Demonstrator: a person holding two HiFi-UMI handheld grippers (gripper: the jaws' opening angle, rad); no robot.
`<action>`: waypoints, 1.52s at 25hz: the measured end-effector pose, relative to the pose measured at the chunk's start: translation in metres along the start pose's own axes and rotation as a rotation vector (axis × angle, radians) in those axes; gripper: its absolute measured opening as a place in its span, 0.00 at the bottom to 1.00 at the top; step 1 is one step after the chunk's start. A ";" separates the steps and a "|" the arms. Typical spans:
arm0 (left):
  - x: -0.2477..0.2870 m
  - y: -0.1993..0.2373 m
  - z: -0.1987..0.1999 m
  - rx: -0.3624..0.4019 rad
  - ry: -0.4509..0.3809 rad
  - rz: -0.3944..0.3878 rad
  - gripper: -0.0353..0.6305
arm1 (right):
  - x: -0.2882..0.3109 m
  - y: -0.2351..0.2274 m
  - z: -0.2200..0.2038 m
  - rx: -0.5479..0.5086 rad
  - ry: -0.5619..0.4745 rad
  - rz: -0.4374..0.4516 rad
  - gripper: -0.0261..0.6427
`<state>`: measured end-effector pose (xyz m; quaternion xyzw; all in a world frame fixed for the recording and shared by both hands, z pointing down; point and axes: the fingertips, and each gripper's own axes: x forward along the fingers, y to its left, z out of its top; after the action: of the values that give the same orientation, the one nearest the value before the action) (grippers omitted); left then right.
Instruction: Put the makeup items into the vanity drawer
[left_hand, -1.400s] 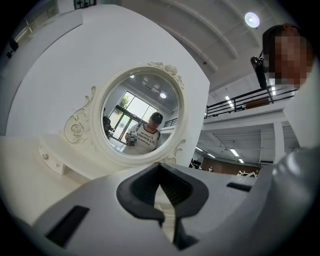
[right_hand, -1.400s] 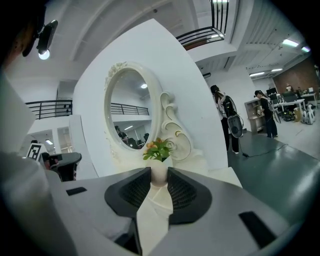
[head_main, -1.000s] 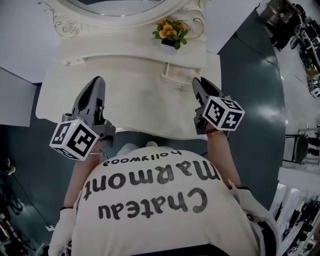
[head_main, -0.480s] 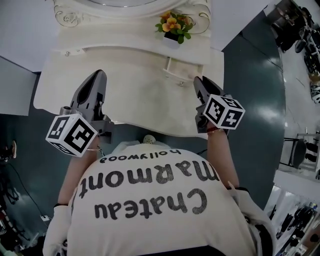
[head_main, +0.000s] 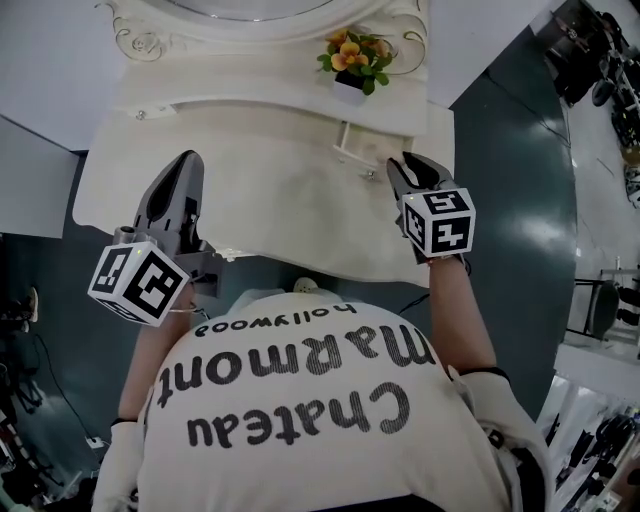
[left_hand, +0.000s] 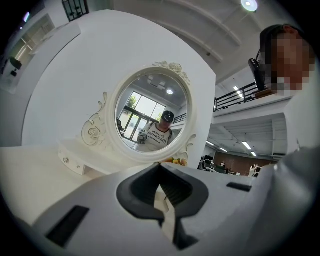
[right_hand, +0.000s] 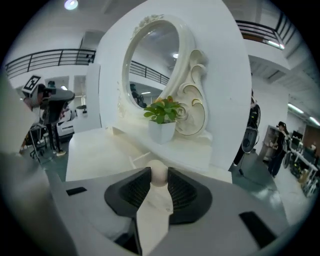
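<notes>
White vanity top (head_main: 280, 190) over dark floor (head_main: 510, 200)

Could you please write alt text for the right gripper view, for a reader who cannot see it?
The right hand-held gripper holds a small cream ball between its jaw tips, seen from just behind the jaws. Beyond it stands a white vanity with an ornate oval mirror, and a potted green plant sits at the mirror's foot.
</notes>
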<state>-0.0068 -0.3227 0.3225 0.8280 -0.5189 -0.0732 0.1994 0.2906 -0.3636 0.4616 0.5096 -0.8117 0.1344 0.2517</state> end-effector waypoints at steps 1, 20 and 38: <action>-0.001 0.003 0.000 -0.006 -0.001 0.005 0.06 | 0.002 -0.001 0.000 -0.028 0.012 0.000 0.22; 0.010 0.020 -0.002 -0.042 -0.009 0.019 0.06 | 0.032 0.007 -0.004 -0.448 0.265 0.142 0.23; 0.013 0.023 -0.003 -0.066 -0.010 0.029 0.06 | 0.049 0.001 -0.018 -0.623 0.398 0.156 0.24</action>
<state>-0.0192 -0.3418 0.3358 0.8131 -0.5291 -0.0917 0.2249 0.2771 -0.3922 0.5031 0.3094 -0.7853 -0.0037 0.5362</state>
